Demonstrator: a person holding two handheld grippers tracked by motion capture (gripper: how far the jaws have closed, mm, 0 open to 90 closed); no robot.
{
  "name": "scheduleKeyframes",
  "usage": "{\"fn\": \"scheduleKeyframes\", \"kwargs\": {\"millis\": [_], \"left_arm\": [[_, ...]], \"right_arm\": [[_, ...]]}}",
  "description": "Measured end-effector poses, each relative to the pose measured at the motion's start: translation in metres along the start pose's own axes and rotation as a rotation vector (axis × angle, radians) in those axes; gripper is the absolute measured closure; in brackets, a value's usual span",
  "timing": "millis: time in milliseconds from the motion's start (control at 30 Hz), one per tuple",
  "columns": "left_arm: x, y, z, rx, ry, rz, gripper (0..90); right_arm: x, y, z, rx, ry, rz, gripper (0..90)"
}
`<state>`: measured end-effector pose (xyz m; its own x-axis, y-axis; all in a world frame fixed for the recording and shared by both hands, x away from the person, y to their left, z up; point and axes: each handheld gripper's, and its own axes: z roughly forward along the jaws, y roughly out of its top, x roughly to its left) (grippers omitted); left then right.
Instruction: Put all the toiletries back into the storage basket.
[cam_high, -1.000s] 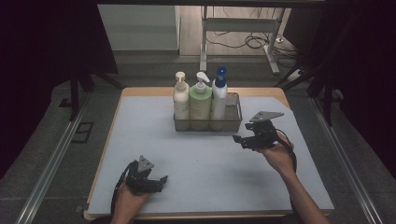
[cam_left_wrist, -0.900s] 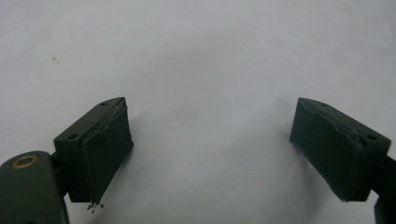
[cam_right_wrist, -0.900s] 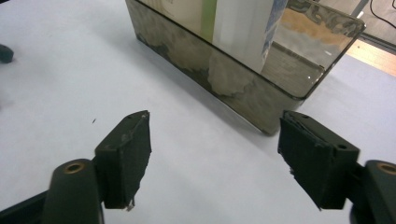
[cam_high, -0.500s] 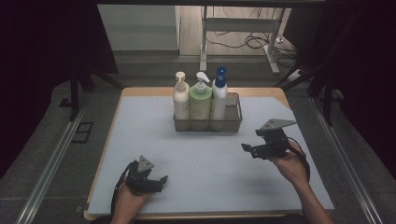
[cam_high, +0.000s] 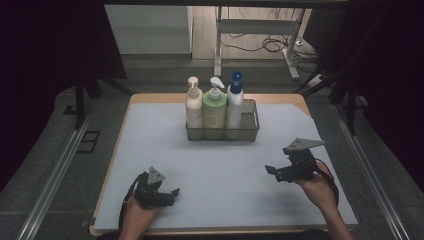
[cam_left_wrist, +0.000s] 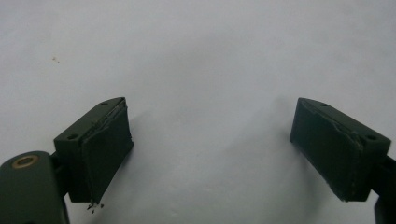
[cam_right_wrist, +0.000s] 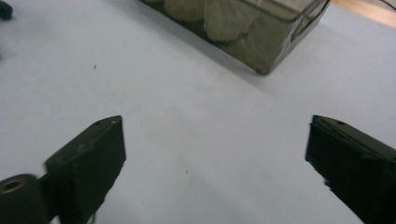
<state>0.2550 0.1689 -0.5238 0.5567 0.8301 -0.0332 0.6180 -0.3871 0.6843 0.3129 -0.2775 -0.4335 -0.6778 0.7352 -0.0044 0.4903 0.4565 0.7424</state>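
Grey wire-mesh basket (cam_high: 248, 131) holds three pump bottles upright, apparently touching; right gripper (cam_high: 274, 171) nearby, left gripper (cam_high: 170, 194) well apart, both jaws apart, empty.

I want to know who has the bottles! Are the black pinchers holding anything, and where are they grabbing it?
Nothing is held. The left gripper and right gripper are both open over the pale blue table mat, apart from the three pump bottles in the mesh basket.
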Motion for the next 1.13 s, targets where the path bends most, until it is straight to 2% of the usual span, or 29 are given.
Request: {"fn": "scheduleKeyframes", "kwargs": {"millis": [267, 433, 833, 967, 1133], "left_arm": [[0.0, 0.0, 0.0, 0.0, 0.0, 0.0, 12.1], [0.0, 0.0, 0.0, -0.001, 0.001, 0.0, 12.1], [0.0, 0.0, 0.0, -0.001, 0.002, 0.0, 12.1], [0.0, 0.0, 0.0, -0.001, 0.002, 0.0, 12.1], [0.0, 0.0, 0.0, -0.001, 0.001, 0.0, 12.1]], "right_arm": [[0.002, -0.023, 0.007, 0.014, 0.003, 0.007, 0.0], [0.004, -0.045, 0.018, 0.031, 0.017, 0.028, 0.0], [0.007, -0.078, 0.043, 0.072, 0.021, 0.051, 0.0], [0.012, -0.078, 0.044, 0.083, -0.009, 0.022, 0.0], [0.012, -0.078, 0.044, 0.08, -0.007, 0.022, 0.0]]}}
